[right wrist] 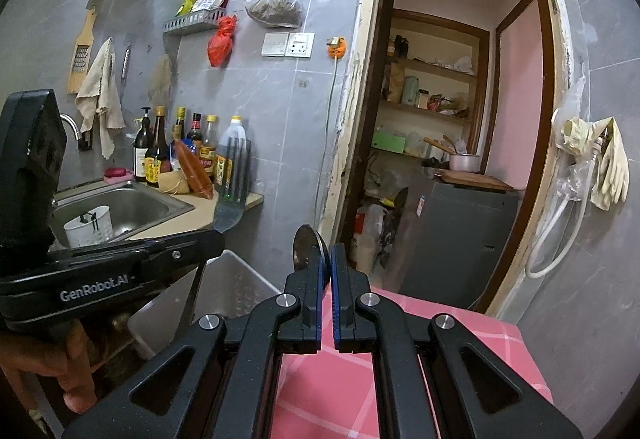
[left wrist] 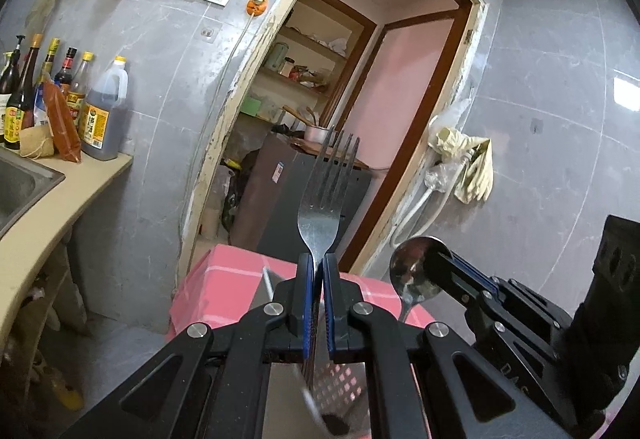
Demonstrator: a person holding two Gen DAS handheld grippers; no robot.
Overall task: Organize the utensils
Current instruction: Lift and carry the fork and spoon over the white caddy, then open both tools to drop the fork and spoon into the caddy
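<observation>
My left gripper [left wrist: 319, 271] is shut on a steel fork [left wrist: 325, 199], tines pointing up and away. My right gripper [right wrist: 327, 259] is shut on a steel spoon [right wrist: 306, 249]; its bowl sticks up edge-on between the pads. In the left wrist view the spoon [left wrist: 416, 271] and right gripper [left wrist: 460, 275] show at the right. In the right wrist view the fork [right wrist: 234, 179] and left gripper [right wrist: 192, 251] show at the left. Both are held above a table with a pink checked cloth [right wrist: 400, 351]. A perforated metal utensil holder [right wrist: 224, 291] stands below the left gripper.
A counter with a steel sink [right wrist: 132, 207] holding a white cup [right wrist: 90, 227] lies to the left, with several sauce bottles [right wrist: 180, 151] behind. An open doorway [right wrist: 452, 119] with a grey cabinet [right wrist: 460, 239] lies ahead. Gloves and a hose [right wrist: 600, 163] hang on the right wall.
</observation>
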